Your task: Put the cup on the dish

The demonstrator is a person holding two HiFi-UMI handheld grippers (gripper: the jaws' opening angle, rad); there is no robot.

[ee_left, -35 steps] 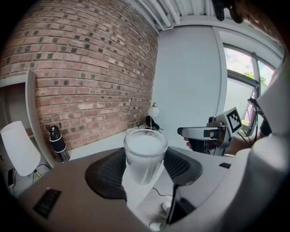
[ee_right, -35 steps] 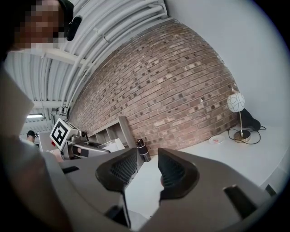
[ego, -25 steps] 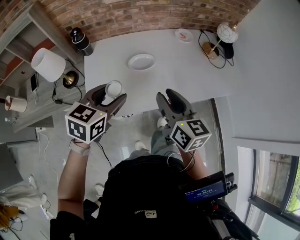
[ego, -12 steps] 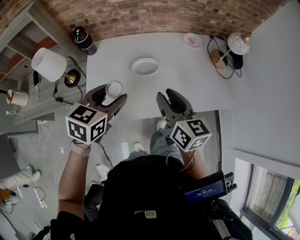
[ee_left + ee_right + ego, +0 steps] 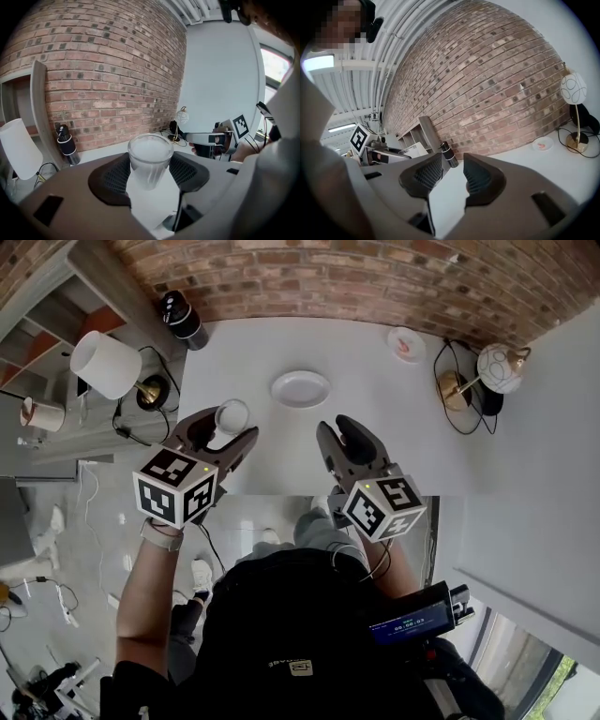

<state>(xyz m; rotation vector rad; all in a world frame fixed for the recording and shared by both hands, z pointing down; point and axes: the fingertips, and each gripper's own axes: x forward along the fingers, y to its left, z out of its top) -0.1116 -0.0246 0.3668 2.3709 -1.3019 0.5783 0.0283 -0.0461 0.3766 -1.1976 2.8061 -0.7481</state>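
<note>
My left gripper [image 5: 218, 433] is clamped on the cup [image 5: 232, 415] and holds it upright over the white table [image 5: 394, 427]. The dish [image 5: 300, 388] lies on the table near the cup, farther in and to its right. My right gripper [image 5: 339, 434] has its jaws a narrow gap apart, with nothing between them.

cup [image 5: 150, 157] base indistinct, lampshade [image 5: 18, 149] cut at L edge

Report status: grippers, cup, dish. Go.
Left gripper shut on clear cup, upright. Right gripper open, empty. White dish ahead on table, bare; nothing between them.
</note>
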